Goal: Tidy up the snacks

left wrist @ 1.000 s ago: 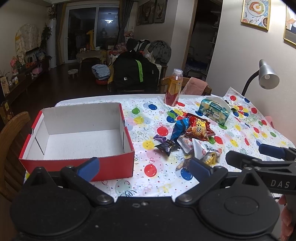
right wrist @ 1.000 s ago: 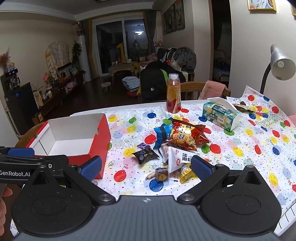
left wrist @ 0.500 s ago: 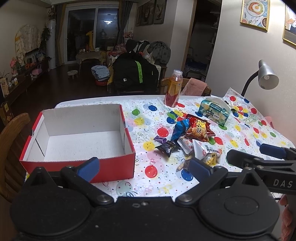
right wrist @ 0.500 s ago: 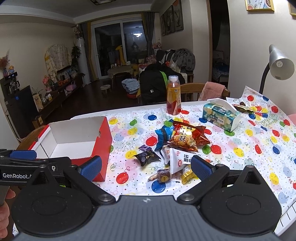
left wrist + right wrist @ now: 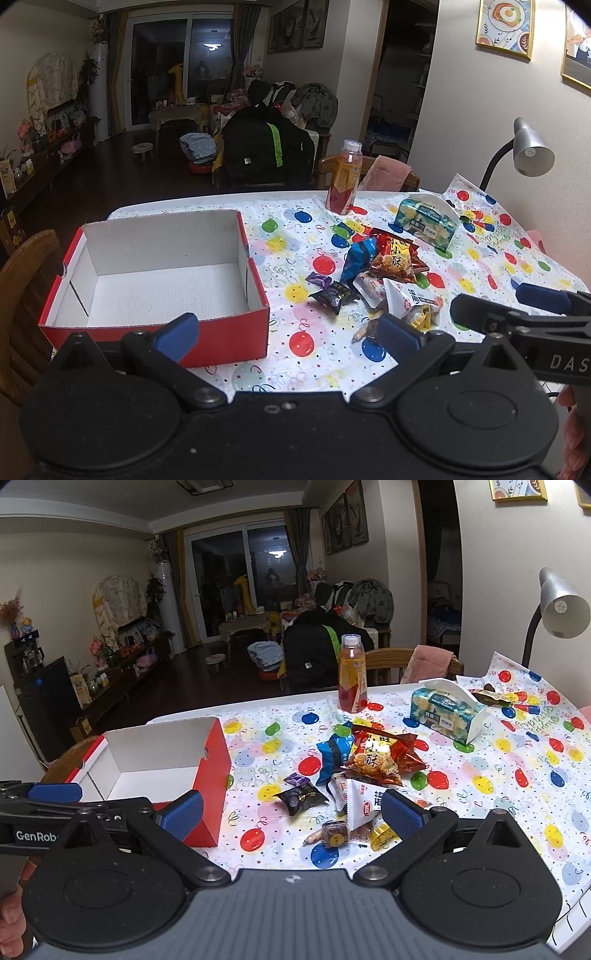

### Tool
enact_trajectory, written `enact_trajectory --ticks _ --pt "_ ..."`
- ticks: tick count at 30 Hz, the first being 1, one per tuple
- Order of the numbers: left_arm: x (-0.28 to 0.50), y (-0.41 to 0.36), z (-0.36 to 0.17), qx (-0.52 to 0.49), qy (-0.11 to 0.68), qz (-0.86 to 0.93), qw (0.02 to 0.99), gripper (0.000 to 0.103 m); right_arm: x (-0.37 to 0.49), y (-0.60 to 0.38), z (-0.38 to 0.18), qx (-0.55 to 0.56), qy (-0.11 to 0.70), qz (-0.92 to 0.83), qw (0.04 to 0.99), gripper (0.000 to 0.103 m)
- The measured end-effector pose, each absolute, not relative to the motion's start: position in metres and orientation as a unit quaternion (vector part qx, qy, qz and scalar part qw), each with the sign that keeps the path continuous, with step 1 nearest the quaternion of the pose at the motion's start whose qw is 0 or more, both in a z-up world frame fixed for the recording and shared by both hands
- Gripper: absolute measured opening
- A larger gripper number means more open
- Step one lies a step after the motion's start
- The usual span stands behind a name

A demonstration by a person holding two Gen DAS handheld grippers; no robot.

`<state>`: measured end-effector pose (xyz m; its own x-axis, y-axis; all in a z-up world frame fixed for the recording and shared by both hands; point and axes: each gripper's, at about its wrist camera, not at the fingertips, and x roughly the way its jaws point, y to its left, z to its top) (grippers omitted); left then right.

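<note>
A red cardboard box [image 5: 229, 332] with a bare white inside stands on the left of the table, also in the right wrist view as the red box [image 5: 214, 771]. A heap of snack packets lies right of it: an orange-red bag [image 5: 393, 258] [image 5: 376, 760], a blue packet [image 5: 356, 258] [image 5: 332, 755], a black packet [image 5: 334, 295] [image 5: 301, 799], a white packet [image 5: 360, 805] and small wrapped sweets [image 5: 336, 834]. My left gripper [image 5: 288, 332] hangs open before the box's near right corner. My right gripper [image 5: 291, 812] is open just short of the heap. Neither holds anything.
An orange drink bottle [image 5: 352, 675] stands at the table's far edge. A tissue pack [image 5: 447, 710] lies at the back right, a grey desk lamp [image 5: 557, 609] beyond it. A wooden chair [image 5: 22, 288] sits left of the box. The balloon-print cloth [image 5: 517, 775] covers the table.
Both grippers have drifted slightly; the box and snacks sit a little lower and nearer in the views. Both stay open and nothing on the table has moved.
</note>
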<state>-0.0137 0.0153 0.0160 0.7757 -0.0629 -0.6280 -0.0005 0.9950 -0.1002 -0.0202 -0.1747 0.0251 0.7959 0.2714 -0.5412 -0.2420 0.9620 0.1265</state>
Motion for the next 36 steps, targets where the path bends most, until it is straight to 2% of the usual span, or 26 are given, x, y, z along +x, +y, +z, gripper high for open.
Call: enact_trajectory --ticks 19,36 --pt "-0.008 0.005 0.016 -0.042 0.331 -0.023 0.942 0.103 -0.011 -0.19 0.024 0.041 0.306 0.133 0.942 0.103" --pt "0.036 -0.035 -0.004 -0.048 0.351 -0.025 0.935 0.103 0.034 -0.233 0.002 0.038 0.323 0.129 0.937 0.103"
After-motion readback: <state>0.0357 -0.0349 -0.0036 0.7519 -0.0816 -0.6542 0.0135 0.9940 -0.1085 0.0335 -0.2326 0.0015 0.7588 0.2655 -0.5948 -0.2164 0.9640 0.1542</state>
